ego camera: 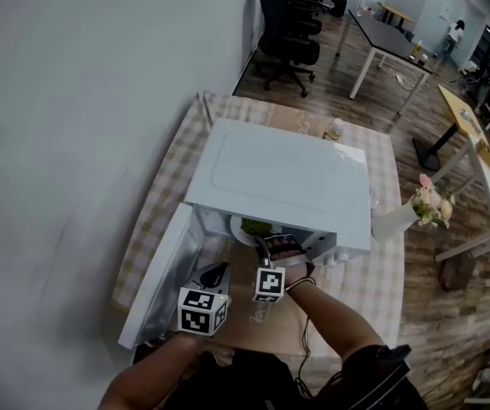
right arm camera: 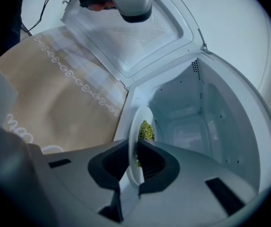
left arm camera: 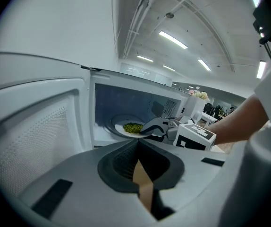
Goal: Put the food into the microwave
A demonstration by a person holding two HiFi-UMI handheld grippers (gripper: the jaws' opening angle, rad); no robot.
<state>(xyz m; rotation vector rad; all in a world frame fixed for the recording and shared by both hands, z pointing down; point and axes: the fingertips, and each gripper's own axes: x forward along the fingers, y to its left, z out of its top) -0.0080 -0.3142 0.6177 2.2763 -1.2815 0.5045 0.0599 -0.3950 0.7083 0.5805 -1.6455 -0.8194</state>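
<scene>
The white microwave [ego camera: 288,173] stands on the table with its door [ego camera: 155,276] swung wide to the left. A white plate [right arm camera: 142,122] of green food [right arm camera: 146,130] sits edge-on between the jaws of my right gripper [right arm camera: 134,148], which is shut on its near rim. The plate [left arm camera: 128,128] is just inside the cavity, low over the floor of the oven. In the head view the right gripper [ego camera: 283,246] reaches into the opening. My left gripper [ego camera: 213,273] hovers in front of the door, jaws together and nothing in them.
A checked cloth covers the table [ego camera: 382,254]. A white box [ego camera: 394,220] and a bunch of flowers [ego camera: 433,203] stand at the right of the microwave, a small bottle [ego camera: 335,129] behind it. Office chairs [ego camera: 289,32] and desks fill the far room.
</scene>
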